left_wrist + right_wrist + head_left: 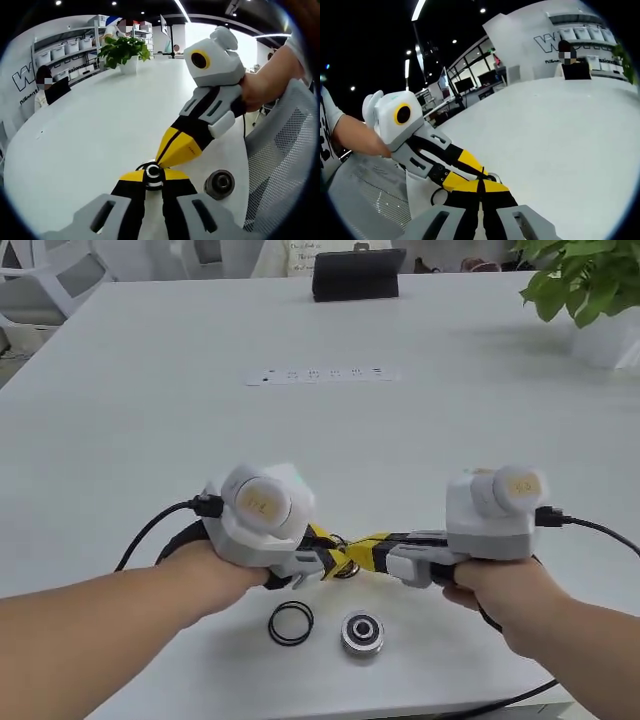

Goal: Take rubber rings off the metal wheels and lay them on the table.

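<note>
Two grippers meet tip to tip over the near edge of a white worktop (150,420). In the head view the left gripper (333,560) comes in from the left. Its own view shows its yellow-tipped fingers (131,176) closed on a small metal wheel (153,172) with a dark outer band. The right gripper (360,552) comes in from the right. Its fingers are pressed together to a point at that wheel's edge, and I cannot tell whether they pinch anything there. Closer to the person, a loose black ring (290,623) lies flat on the worktop. A bare wheel (361,632) lies just to its right. A power strip (322,375) lies farther back, and a plant (585,280) stands at the far right corner
</note>
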Demonstrator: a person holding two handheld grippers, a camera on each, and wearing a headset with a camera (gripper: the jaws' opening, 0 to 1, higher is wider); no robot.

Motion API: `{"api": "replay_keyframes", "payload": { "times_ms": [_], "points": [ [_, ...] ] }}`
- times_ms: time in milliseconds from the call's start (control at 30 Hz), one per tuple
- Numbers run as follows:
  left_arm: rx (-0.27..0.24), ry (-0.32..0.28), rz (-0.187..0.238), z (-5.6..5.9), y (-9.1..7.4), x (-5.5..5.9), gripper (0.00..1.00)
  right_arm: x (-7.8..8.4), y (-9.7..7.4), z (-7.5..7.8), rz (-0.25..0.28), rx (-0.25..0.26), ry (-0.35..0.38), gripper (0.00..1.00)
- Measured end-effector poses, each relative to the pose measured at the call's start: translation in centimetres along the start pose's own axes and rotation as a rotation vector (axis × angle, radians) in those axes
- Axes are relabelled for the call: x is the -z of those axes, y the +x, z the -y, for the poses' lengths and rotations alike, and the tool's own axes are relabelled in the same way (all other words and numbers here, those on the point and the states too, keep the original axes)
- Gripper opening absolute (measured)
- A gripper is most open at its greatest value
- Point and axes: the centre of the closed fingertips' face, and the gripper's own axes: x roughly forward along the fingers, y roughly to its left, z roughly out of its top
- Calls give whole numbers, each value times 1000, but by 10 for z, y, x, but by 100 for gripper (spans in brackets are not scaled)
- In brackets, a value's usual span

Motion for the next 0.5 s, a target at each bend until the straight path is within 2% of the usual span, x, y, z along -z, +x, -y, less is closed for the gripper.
{"api": "replay_keyframes", "payload": {
  "times_ms": [200, 500],
  "points": [
    [-1, -4, 4, 0, 1, 0, 6, 0, -2, 0, 8, -2, 17, 0],
    [-7, -8, 3, 0, 0, -1, 7, 4, -6, 7, -4, 32, 40, 0]
  ]
}}
